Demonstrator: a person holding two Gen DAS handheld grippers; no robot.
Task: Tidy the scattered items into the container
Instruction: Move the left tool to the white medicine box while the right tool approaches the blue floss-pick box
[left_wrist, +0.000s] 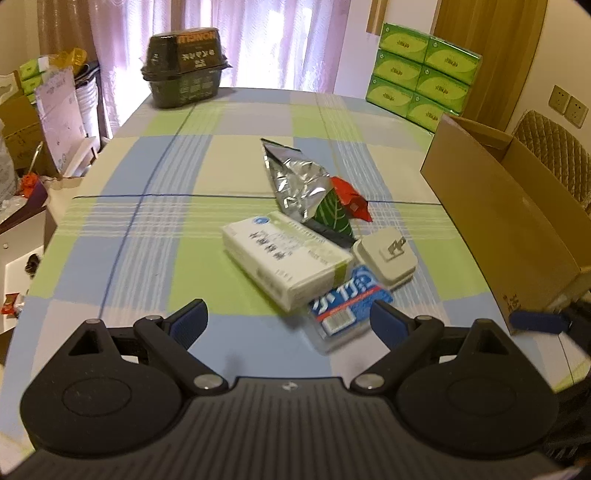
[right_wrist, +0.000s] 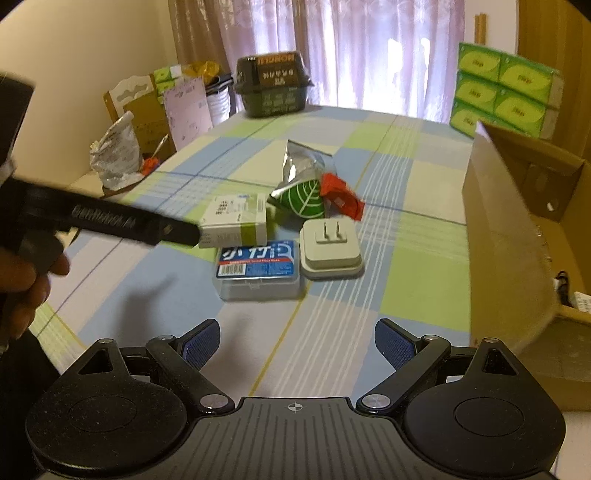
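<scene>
Left wrist view: left hand-held gripper (left_wrist: 288, 317) spread wide above white box (left_wrist: 286, 264); right hand-held gripper (right_wrist: 297, 341) likewise wide, empty.

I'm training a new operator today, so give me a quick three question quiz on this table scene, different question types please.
1. True or false: the white plug adapter lies with its prongs facing up.
2. Multiple choice: the clear blue-labelled case sits partly under which item? A) the cardboard box B) the white medicine box C) the silver foil bag
3. Fill in: both the left gripper and the right gripper have their jaws ____.

Key: 1 true. 2 B, the white medicine box. 3 open, holding nothing.
</scene>
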